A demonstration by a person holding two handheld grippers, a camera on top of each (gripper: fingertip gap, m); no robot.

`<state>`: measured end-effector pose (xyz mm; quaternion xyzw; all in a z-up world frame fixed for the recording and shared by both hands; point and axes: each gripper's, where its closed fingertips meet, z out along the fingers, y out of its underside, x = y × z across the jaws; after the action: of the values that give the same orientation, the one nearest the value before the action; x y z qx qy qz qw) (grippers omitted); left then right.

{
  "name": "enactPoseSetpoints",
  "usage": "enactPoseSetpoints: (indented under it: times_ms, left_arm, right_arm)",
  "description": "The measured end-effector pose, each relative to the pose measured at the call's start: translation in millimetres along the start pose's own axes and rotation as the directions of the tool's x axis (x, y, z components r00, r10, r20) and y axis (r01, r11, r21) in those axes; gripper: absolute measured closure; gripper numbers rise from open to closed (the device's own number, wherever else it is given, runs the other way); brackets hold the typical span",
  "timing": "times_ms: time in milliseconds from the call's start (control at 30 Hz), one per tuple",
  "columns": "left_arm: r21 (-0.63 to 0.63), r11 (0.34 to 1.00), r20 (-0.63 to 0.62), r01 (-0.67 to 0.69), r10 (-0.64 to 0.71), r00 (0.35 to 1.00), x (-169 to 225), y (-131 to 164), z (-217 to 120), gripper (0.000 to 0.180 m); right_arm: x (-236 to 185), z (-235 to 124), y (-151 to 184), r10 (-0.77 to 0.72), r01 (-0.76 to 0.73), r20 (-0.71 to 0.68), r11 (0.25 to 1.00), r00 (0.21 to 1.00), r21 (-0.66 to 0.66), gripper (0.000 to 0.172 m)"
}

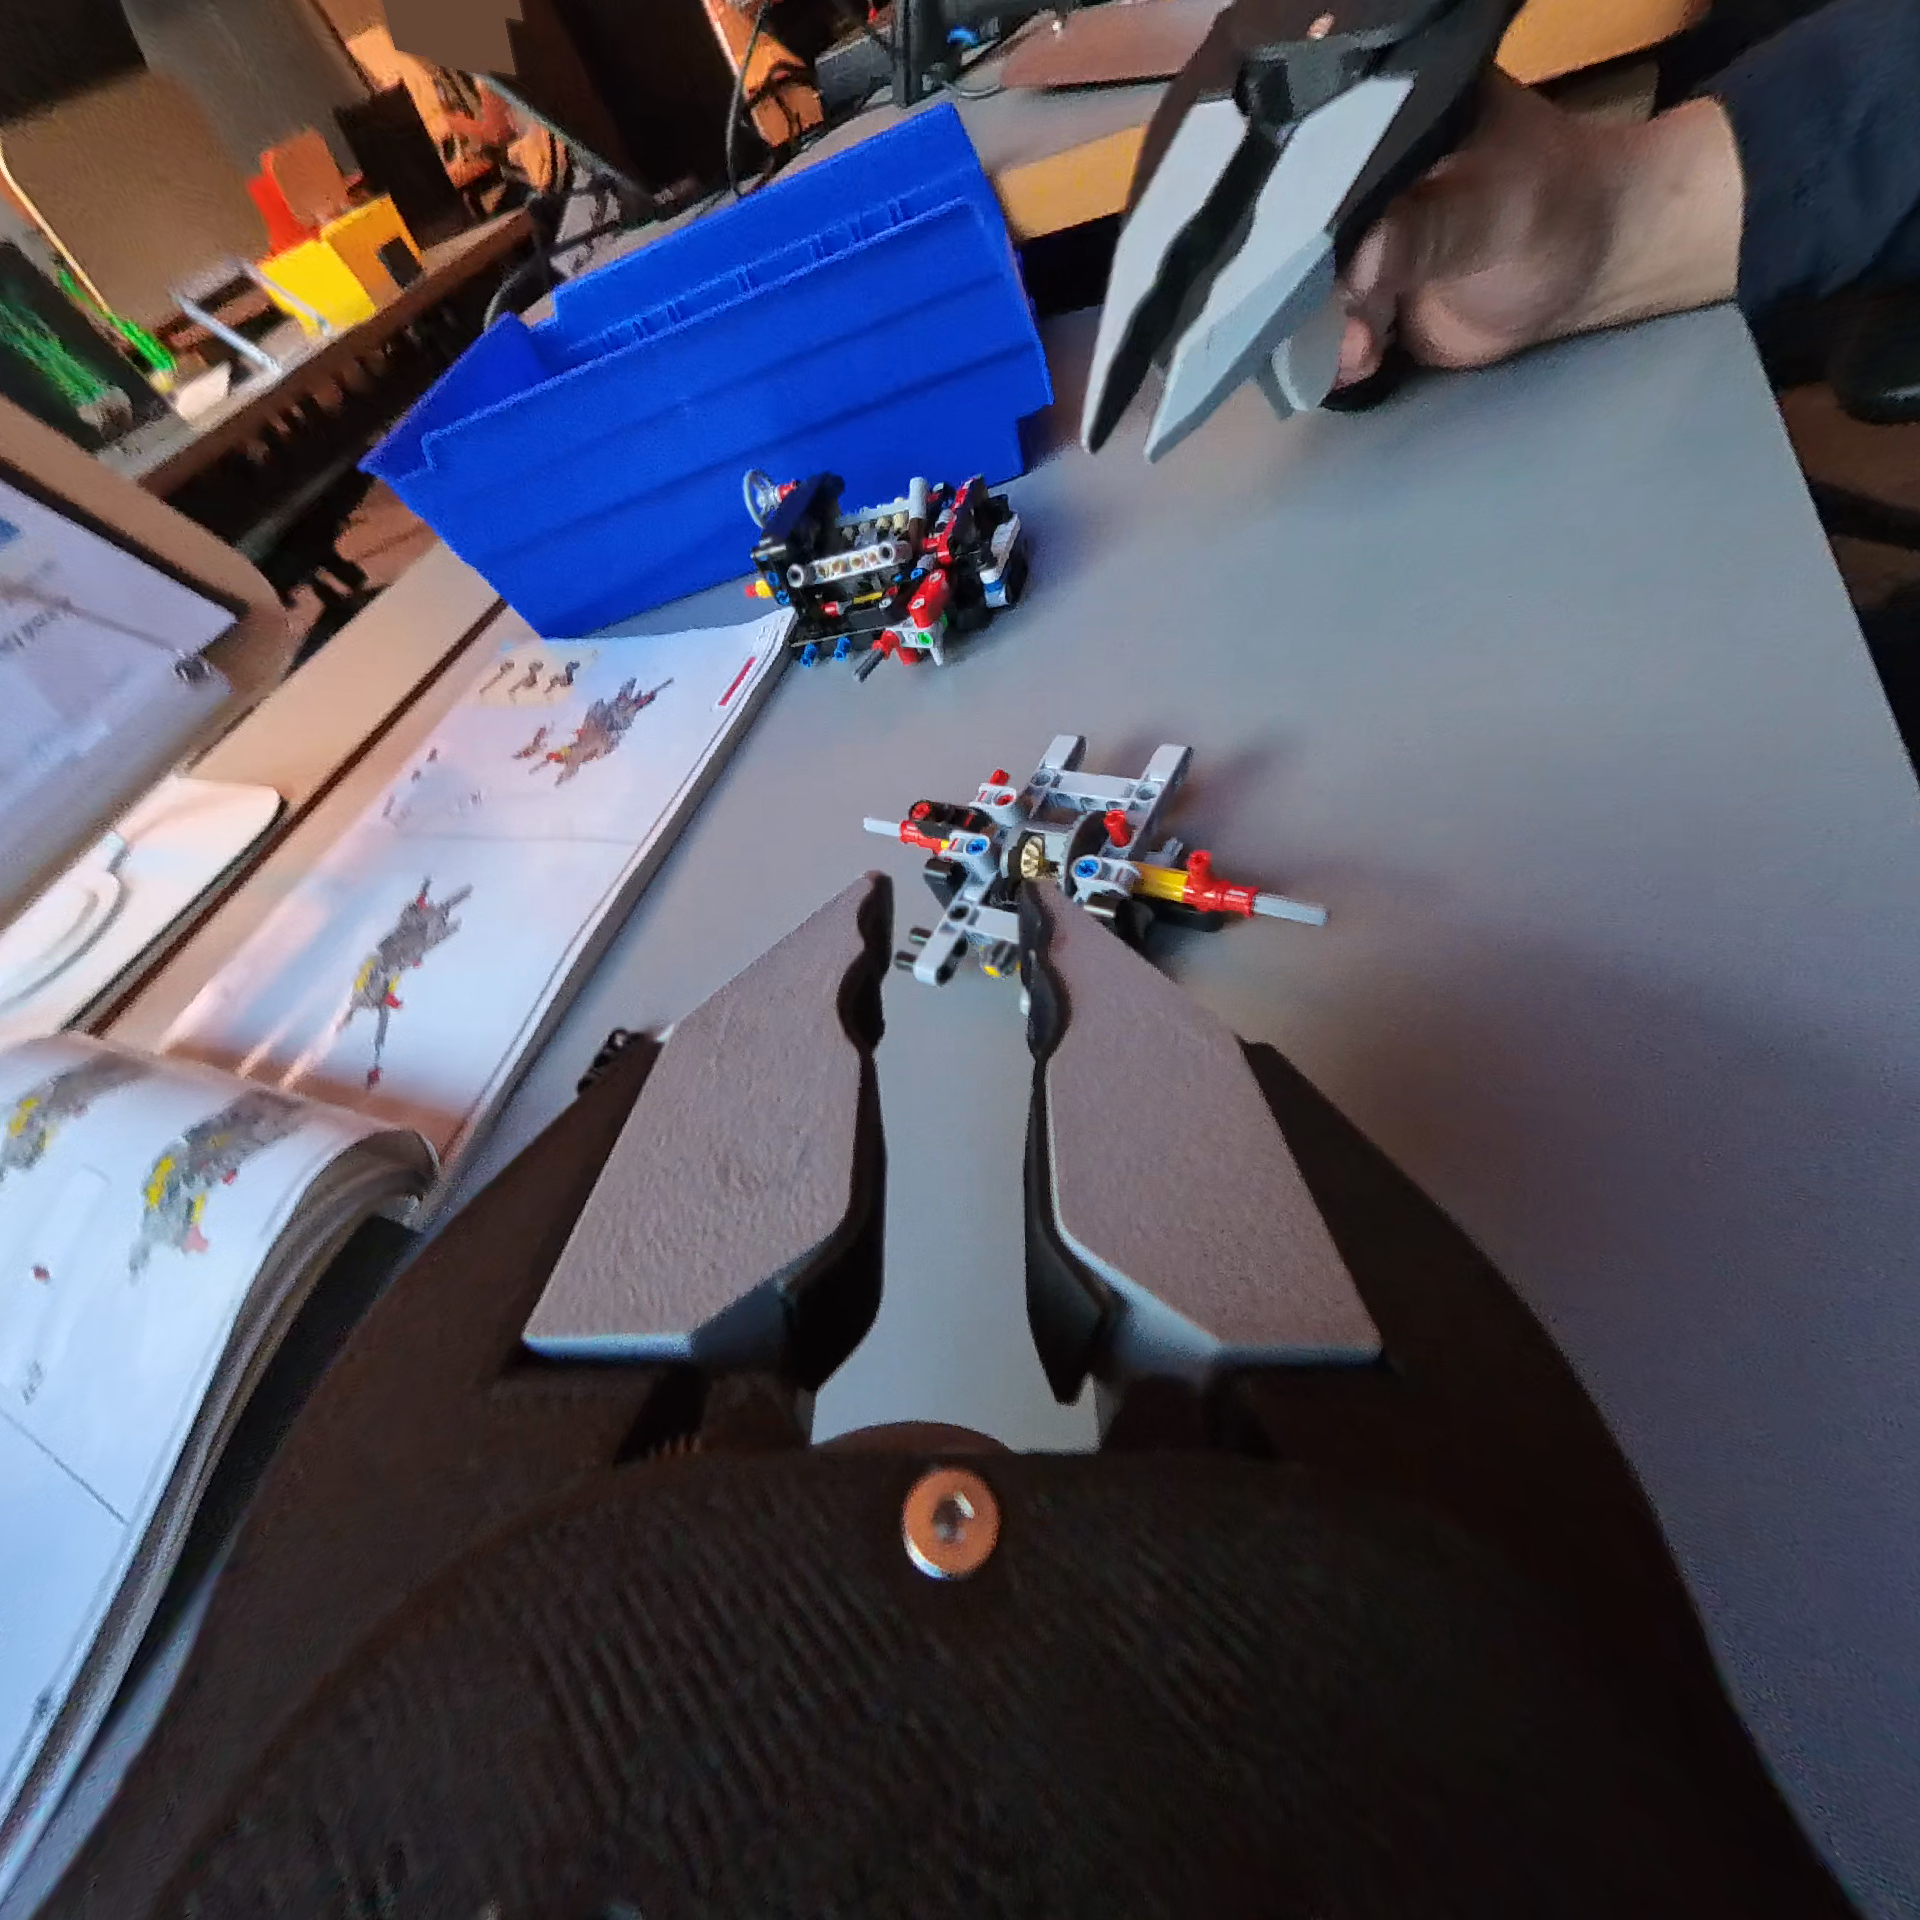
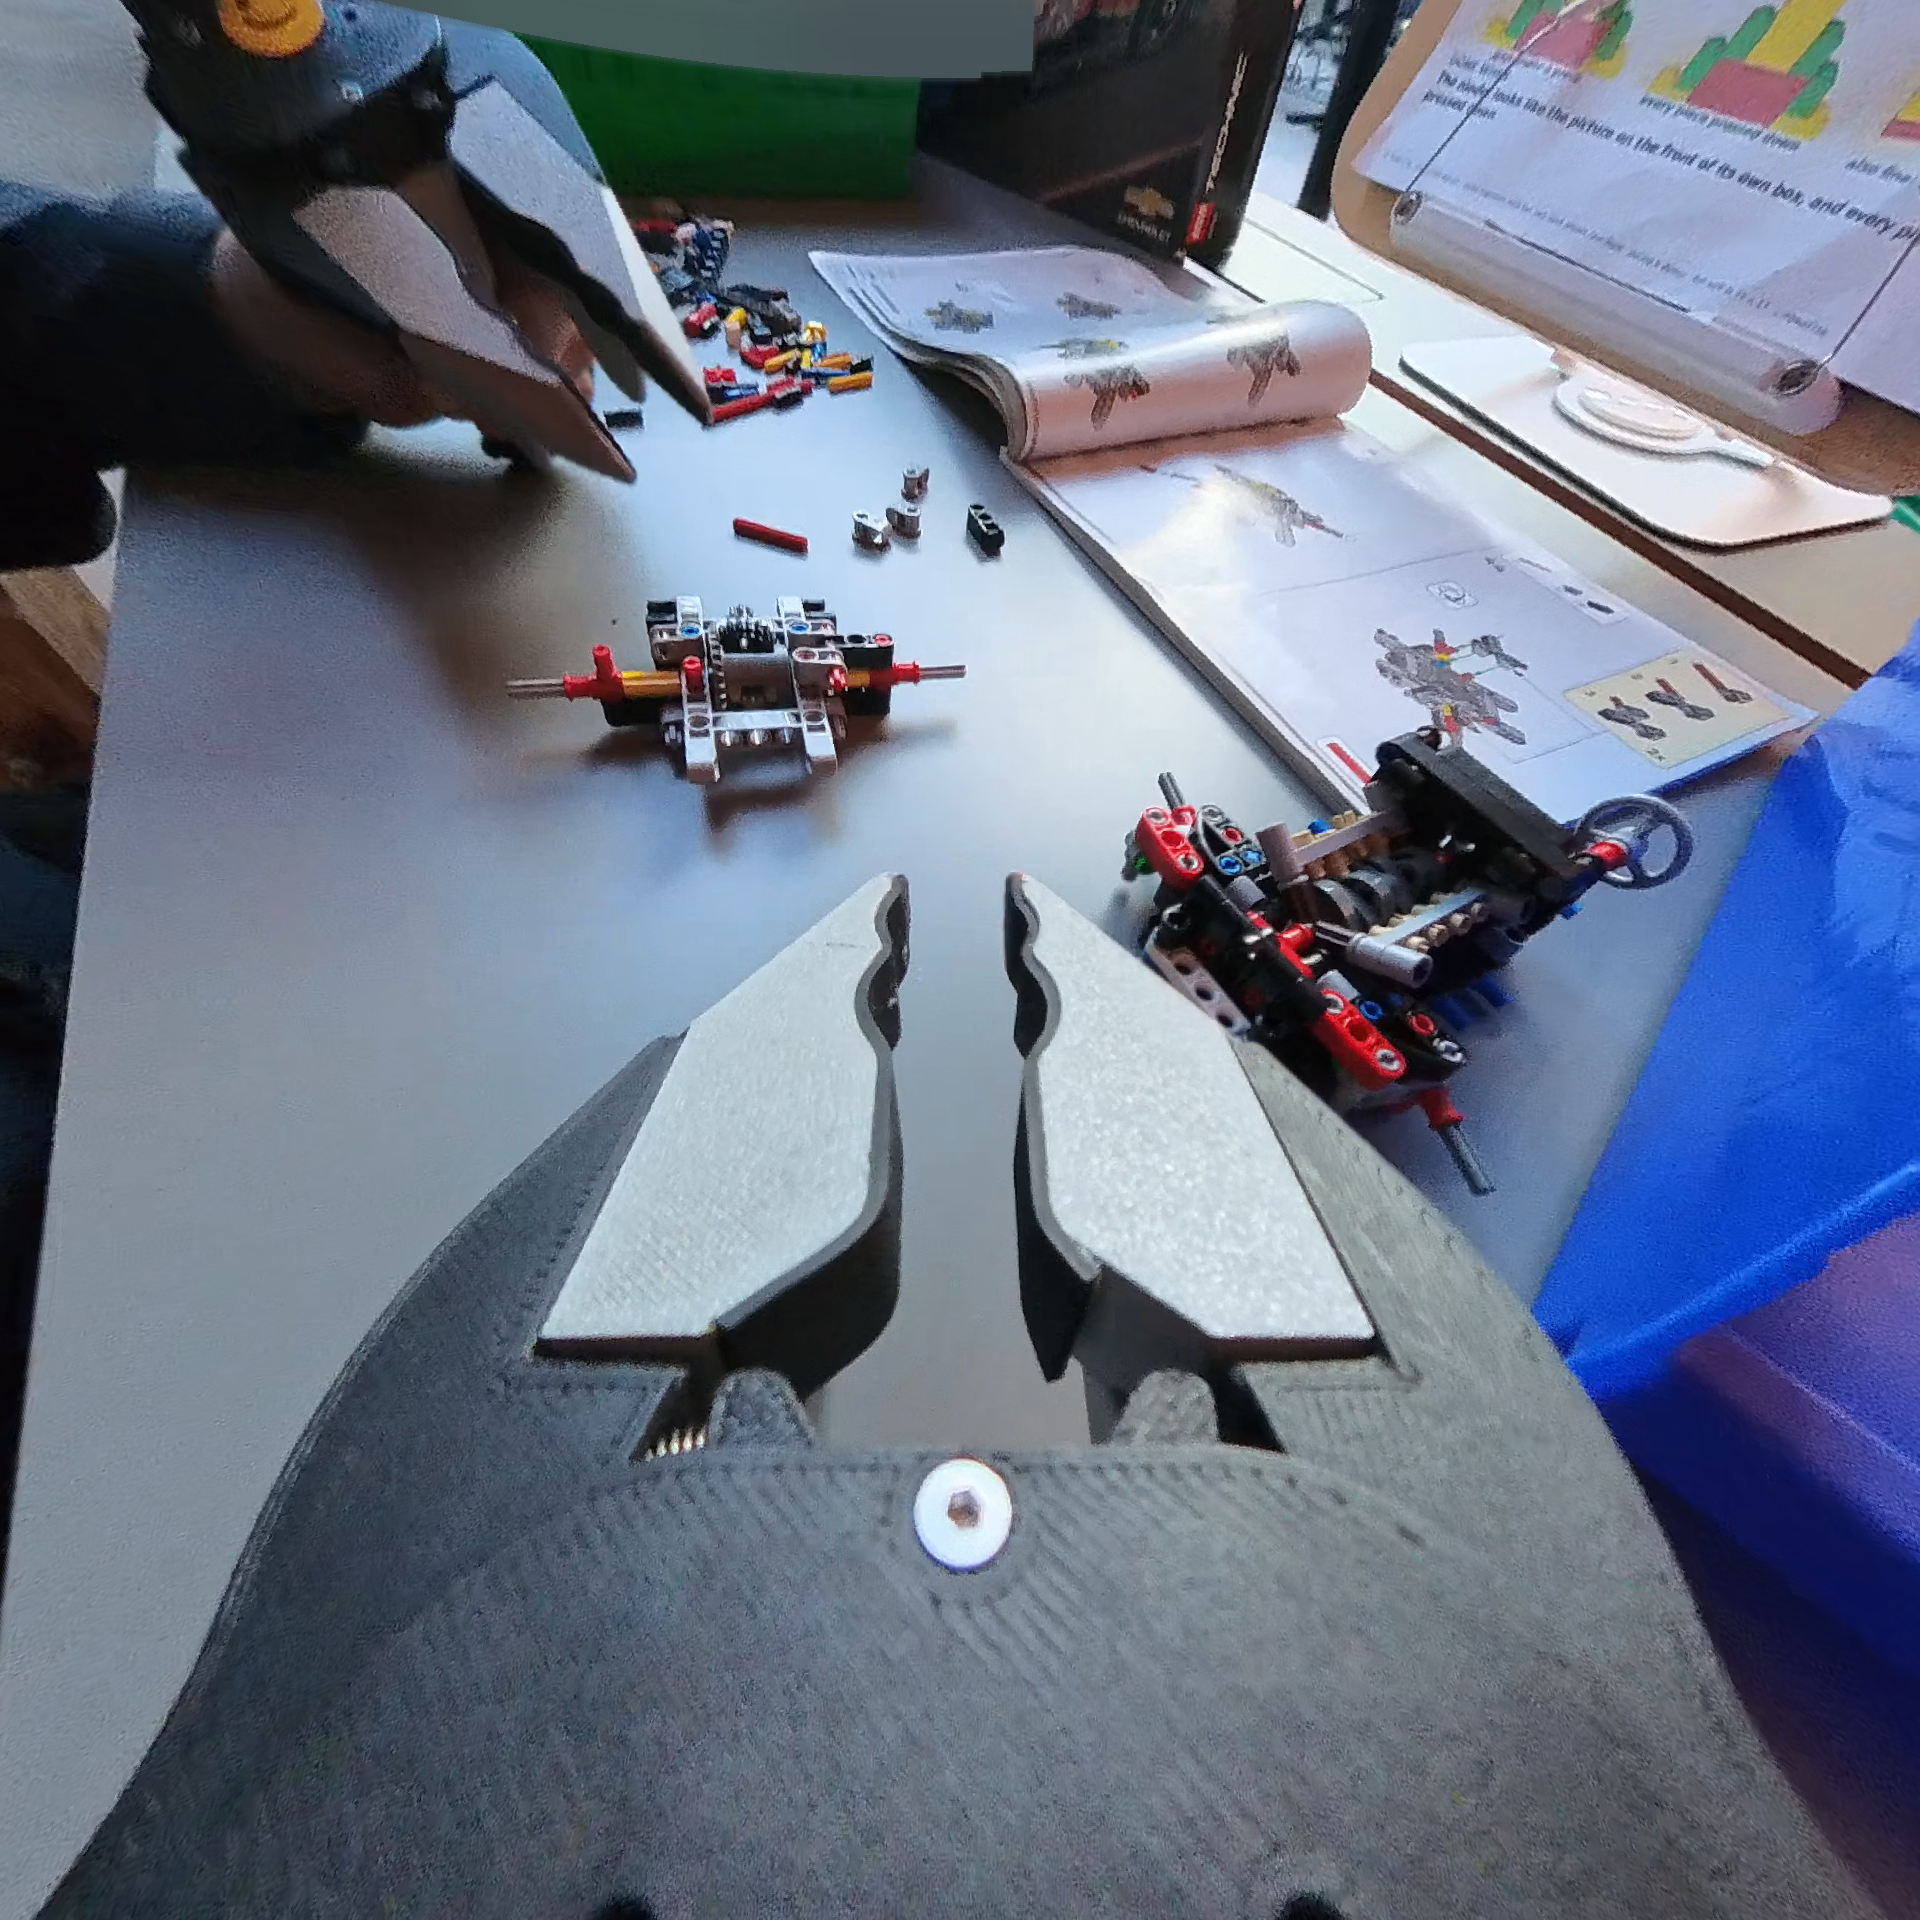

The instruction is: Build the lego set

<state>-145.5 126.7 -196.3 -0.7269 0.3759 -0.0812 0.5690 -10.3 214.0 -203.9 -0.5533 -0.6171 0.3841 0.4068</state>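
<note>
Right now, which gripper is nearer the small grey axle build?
Left. The left gripper hovers open right at the axle build; the right gripper, also open, sits farther back.

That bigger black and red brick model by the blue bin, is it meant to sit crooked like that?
The black and red brick model lies tilted, its steering-wheel end propped on the corner of the open instruction booklet beside the blue plastic bin. Nothing looks broken or spilled.
</note>
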Motion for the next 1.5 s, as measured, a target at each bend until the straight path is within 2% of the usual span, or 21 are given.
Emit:
enactPoseSetpoints:
  times_ms: [100,300,500,767,1033,1300,1500]
  left_arm:
    - [0.022,0.999,0.004,-0.037,0.037,0.999,-1,-3,2,0.159]
    - [0.062,0.997,-0.032,0.054,-0.052,0.998,-7,-6,-1,0.151]
    - [0.064,0.990,-0.061,0.123,-0.119,0.991,-11,-5,0,0.143]
    - [0.085,0.981,-0.124,0.175,-0.164,0.979,-11,-10,4,0.149]
    - [0.060,0.983,-0.172,0.174,-0.162,0.972,-6,-10,14,0.148]
    - [0.069,0.982,-0.147,0.176,-0.165,0.975,-10,-11,13,0.149]
    - [0.052,0.988,-0.129,0.144,-0.137,0.982,-8,-9,16,0.150]
  right_arm:
    - [4,3,-3,0.007,-0.007,0.001,1.000,1.000,0.017,0.157]
    - [7,22,-6,-0.046,0.047,0.025,0.999,0.999,-0.009,0.155]
    - [3,31,-18,-0.034,0.029,0.109,0.999,0.993,0.046,0.154]
    - [-1,28,-28,-0.008,-0.011,0.179,0.994,0.984,0.106,0.155]
    - [3,26,-30,0.008,-0.028,0.169,0.993,0.986,0.117,0.156]
    - [10,26,-32,0.039,-0.060,0.149,0.989,0.988,0.133,0.157]
    - [4,42,-42,0.018,-0.045,0.179,0.988,0.984,0.148,0.158]
